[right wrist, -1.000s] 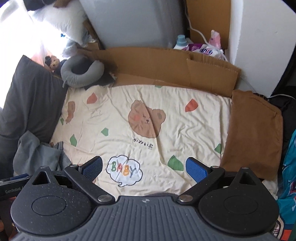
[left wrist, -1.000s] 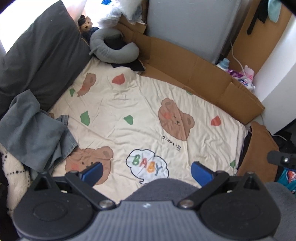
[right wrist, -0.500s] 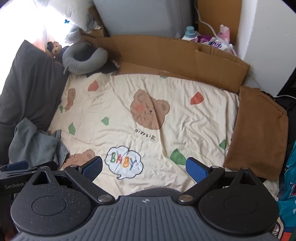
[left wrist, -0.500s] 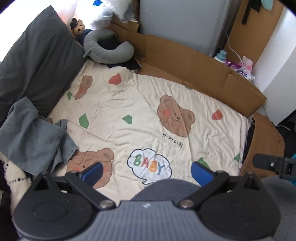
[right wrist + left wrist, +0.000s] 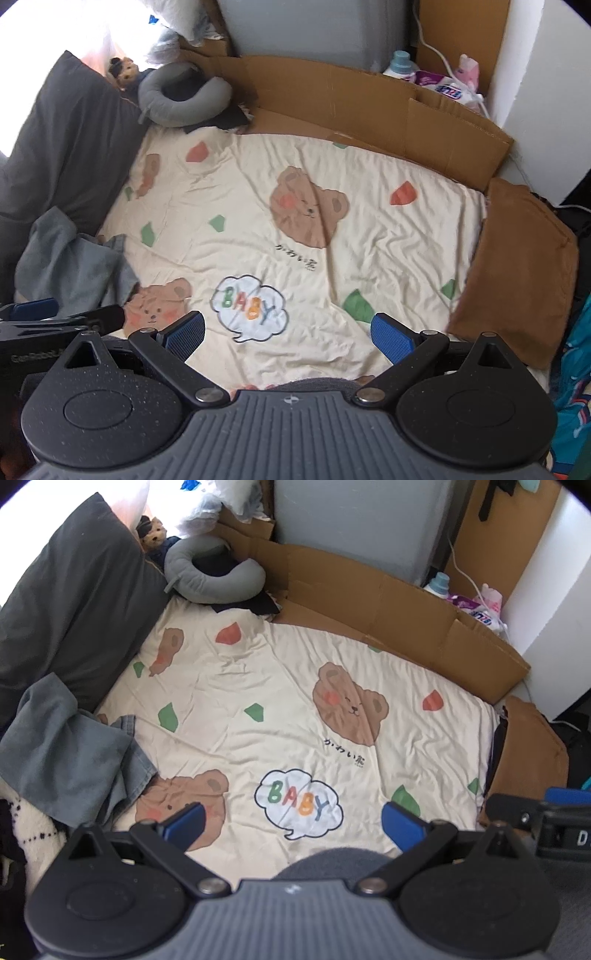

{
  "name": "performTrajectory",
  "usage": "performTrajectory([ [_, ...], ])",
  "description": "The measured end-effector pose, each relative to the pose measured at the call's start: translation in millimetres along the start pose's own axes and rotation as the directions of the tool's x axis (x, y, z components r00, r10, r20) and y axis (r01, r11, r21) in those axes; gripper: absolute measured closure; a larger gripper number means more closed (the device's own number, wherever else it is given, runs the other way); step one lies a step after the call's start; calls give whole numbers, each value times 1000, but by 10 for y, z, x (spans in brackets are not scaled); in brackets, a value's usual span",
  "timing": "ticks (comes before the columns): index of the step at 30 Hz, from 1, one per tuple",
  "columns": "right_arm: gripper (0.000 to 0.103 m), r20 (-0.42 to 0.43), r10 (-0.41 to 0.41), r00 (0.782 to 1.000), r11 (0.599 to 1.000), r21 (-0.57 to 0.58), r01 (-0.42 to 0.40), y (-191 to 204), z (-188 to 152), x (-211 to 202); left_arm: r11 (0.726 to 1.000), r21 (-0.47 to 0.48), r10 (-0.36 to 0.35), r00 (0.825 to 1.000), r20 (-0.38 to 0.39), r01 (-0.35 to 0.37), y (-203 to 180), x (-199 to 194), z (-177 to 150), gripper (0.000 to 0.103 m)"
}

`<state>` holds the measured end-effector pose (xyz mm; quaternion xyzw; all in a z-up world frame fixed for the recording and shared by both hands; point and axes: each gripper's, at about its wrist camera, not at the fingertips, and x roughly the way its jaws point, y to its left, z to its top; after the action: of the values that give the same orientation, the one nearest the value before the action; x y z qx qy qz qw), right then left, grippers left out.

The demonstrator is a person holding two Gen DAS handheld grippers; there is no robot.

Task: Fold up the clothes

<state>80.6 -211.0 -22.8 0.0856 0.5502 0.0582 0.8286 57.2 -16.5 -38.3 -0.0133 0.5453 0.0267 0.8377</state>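
Clothes: the crumpled grey-blue garment [image 5: 70, 746] sits in a heap at the near-left edge of the bed, and neither of your grippers touches it.
Neighbours: it leans on the big dark grey pillow [image 5: 70, 602] behind it, with a white knitted fabric with black diamond dots [image 5: 33, 827] just below it.
Bedding: the cream bear-print blanket with a "BABY" speech bubble [image 5: 295, 709] lies spread flat and lightly creased across the middle.
Left gripper: your left gripper [image 5: 293, 818] hovers over the near edge of the blanket with its blue pads spread wide and nothing between them.
Right gripper: your right gripper [image 5: 288, 330] hangs above the same near edge, fingers wide apart too, and holds nothing.
Side by side: you can see each gripper's black body poke into the other's view, left one at the near left, right one at the near right.
Far left: a grey U-shaped neck pillow [image 5: 210, 578] rests at the far-left corner, a small brown teddy toy [image 5: 153, 535] just beside it.
Far side: flattened brown cardboard sheets [image 5: 388, 598] line the far edge.
Right: a brown rectangular cushion [image 5: 517, 269] lies along the blanket's right edge.
Near centre: a dark grey rounded fabric shape [image 5: 332, 862] shows between your fingers; you can't tell what it is.
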Motion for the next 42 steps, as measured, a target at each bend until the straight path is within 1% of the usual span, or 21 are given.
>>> performTrajectory([
  [4,3,-4,4,1000,1000,4,-4,-12,-2,-15,1000,-7,-1,1000,5,1,-6,-31,-19,1],
  [8,3,-10,-1,1000,1000,0,1,-8,-9,-25,1000,18,9,1000,9,-9,-61,-48,-28,3],
  [12,3,-10,-8,1000,1000,4,8,-11,-14,-33,1000,22,-3,1000,6,3,-81,-44,-31,5],
  [14,3,-10,-8,1000,1000,6,8,-20,-13,-33,1000,6,-11,1000,8,11,-60,-43,-41,7],
  [27,3,4,-21,1000,1000,5,21,-25,3,-67,1000,-1,-2,1000,28,2,-27,-62,-56,7],
  [31,3,3,-39,999,999,-8,39,9,4,-70,1000,-13,-25,999,29,25,10,-62,-59,7],
  [42,3,8,-51,999,999,-15,51,13,17,-73,999,-23,-44,999,28,44,37,-35,-31,7],
])
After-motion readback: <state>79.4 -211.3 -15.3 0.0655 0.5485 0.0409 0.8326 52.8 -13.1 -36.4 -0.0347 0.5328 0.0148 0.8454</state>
